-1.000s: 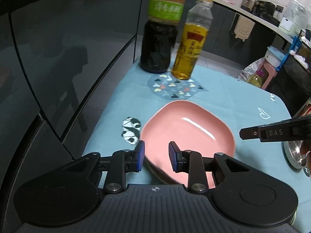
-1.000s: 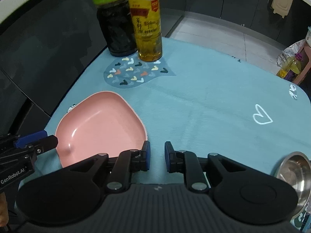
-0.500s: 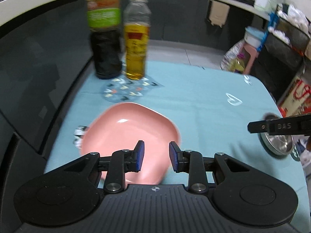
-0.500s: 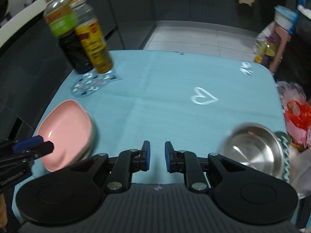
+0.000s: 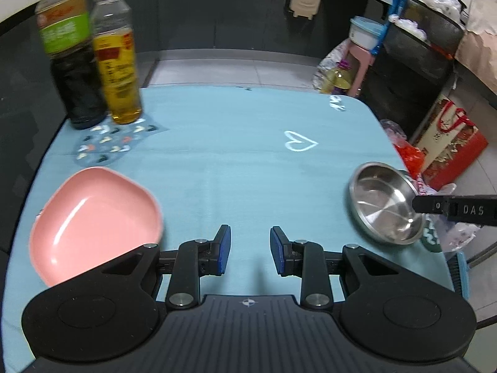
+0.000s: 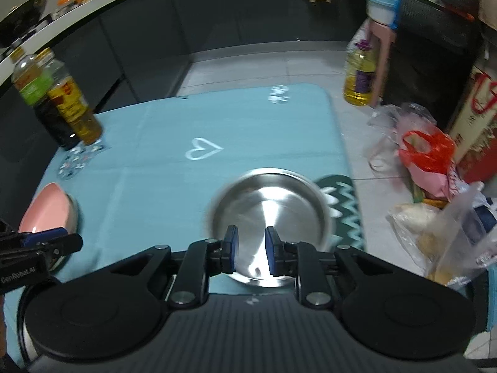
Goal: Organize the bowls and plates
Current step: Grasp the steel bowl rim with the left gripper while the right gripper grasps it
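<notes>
The right wrist view is blurring with motion, and the pink plate (image 6: pixel 46 209) is showing there only as a sliver at the left edge, partly behind the left gripper (image 5: pixel 250 250). That gripper's jaws are standing apart over bare blue tablecloth (image 5: pixel 236 143), holding nothing. One pink plate, glossy and rounded-square, is lying at the table's near left. Two bottles (image 5: pixel 116 52) are standing together at the far left corner. One shiny steel bowl (image 6: pixel 270 214) is sitting near the right edge. The right gripper (image 6: pixel 251 251) is hovering above it, jaws narrow and opening, gripping nothing.
</notes>
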A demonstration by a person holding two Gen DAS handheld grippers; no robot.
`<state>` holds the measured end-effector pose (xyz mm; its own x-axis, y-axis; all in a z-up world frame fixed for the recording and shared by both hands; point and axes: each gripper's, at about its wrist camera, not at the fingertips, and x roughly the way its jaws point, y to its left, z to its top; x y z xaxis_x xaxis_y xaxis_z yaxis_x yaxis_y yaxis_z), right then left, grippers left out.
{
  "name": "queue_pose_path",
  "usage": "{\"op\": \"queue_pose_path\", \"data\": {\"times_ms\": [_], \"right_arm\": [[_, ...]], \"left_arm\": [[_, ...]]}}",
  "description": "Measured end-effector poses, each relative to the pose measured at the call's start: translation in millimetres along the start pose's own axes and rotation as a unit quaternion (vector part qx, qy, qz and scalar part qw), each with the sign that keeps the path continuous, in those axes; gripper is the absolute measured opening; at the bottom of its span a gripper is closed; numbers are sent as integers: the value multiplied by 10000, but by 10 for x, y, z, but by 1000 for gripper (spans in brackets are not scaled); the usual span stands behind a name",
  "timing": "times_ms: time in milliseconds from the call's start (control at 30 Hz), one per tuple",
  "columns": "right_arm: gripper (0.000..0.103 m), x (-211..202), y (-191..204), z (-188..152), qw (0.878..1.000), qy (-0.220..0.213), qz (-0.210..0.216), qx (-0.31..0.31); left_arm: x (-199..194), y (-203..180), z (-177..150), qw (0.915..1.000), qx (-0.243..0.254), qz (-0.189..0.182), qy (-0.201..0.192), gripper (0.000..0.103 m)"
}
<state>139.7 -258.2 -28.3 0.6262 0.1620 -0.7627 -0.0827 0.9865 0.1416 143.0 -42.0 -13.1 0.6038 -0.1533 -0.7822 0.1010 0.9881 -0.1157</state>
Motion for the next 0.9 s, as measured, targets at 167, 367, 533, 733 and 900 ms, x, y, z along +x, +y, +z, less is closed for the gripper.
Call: {"op": "queue_pose_path", "data": {"times_ms": [167,367,533,733,900], "right_arm": [[7,-7,-197,-11,9999,-22,-72,150],[7,-17,-405,6,9996,-31,-99,281],[7,26,-542,19,9992,12,-141,387],[7,173,-674,40,9981,158,-106,578],[7,296,-666,59,9981,272,-13,548]], "left_arm": [[96,-176,55,9998,-37,-179,61,26],[232,-346,100,9992,-15,-316,246,26],[345,-481,160,9980,-137,-539,301,26],[497,-660,225,9953,-200,-851,413,26],[644,-788,250,9951,-96,-857,486,27]]}}
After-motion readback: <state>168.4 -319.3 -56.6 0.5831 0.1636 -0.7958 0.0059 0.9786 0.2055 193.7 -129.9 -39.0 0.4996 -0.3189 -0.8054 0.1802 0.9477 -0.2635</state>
